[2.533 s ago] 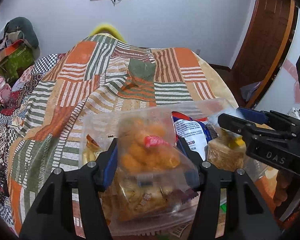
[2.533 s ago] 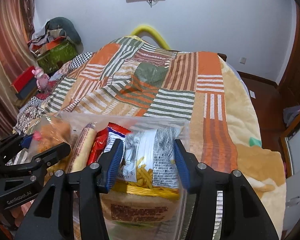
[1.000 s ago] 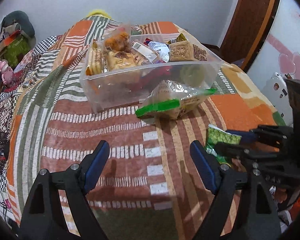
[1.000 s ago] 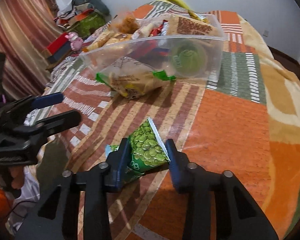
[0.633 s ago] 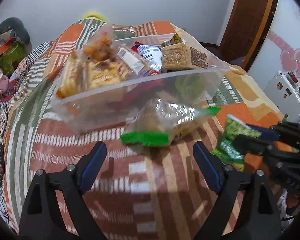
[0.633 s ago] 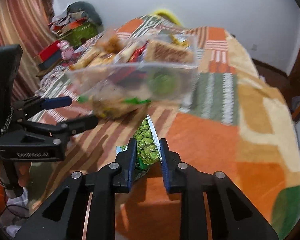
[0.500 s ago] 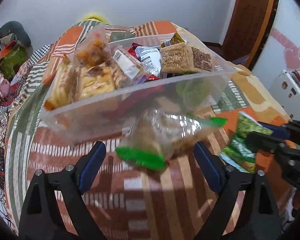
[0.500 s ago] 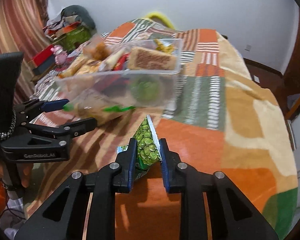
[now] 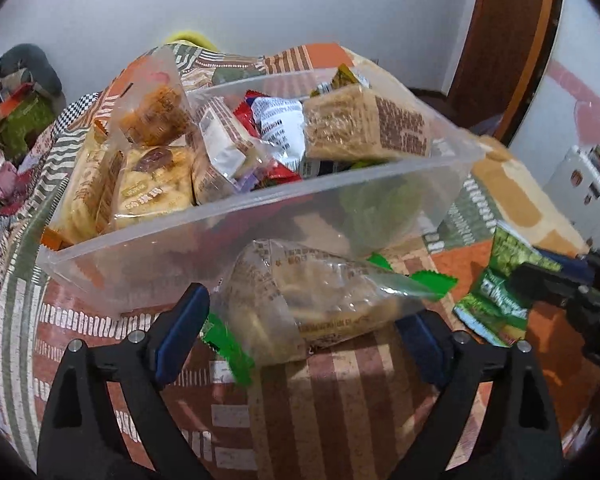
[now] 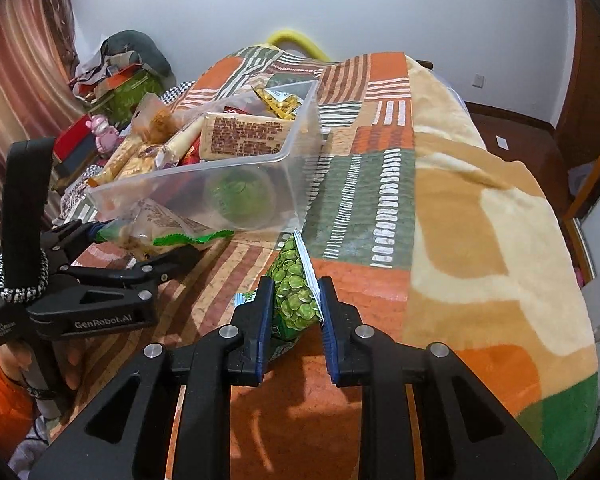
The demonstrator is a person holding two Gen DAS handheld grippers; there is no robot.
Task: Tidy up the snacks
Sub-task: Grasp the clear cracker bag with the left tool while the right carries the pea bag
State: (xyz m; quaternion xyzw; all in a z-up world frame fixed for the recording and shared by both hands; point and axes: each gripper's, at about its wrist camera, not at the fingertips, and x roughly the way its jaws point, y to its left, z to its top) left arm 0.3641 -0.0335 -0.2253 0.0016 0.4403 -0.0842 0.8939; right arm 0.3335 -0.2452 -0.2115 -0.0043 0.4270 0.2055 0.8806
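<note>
A clear plastic bin (image 9: 148,264) (image 10: 236,168) full of snack packs sits on the patchwork bedspread. A clear bag with green ends (image 9: 312,304) (image 10: 160,228) lies on the bed against the bin's near wall. My left gripper (image 9: 300,336) (image 10: 140,248) is open, its jaws on either side of this bag. My right gripper (image 10: 294,304) is shut on a green pea packet (image 10: 294,300) (image 9: 500,292) and holds it above the bed, right of the bin.
The bedspread (image 10: 460,220) stretches right and far of the bin. A pile of clothes and boxes (image 10: 120,76) and a pink toy (image 10: 100,128) lie at the far left. A wooden door (image 9: 508,40) stands at the right.
My left gripper has moved forward so its open jaws now flank the green-ended bag. My right gripper closed on the pea packet and lifted it toward the bin.
</note>
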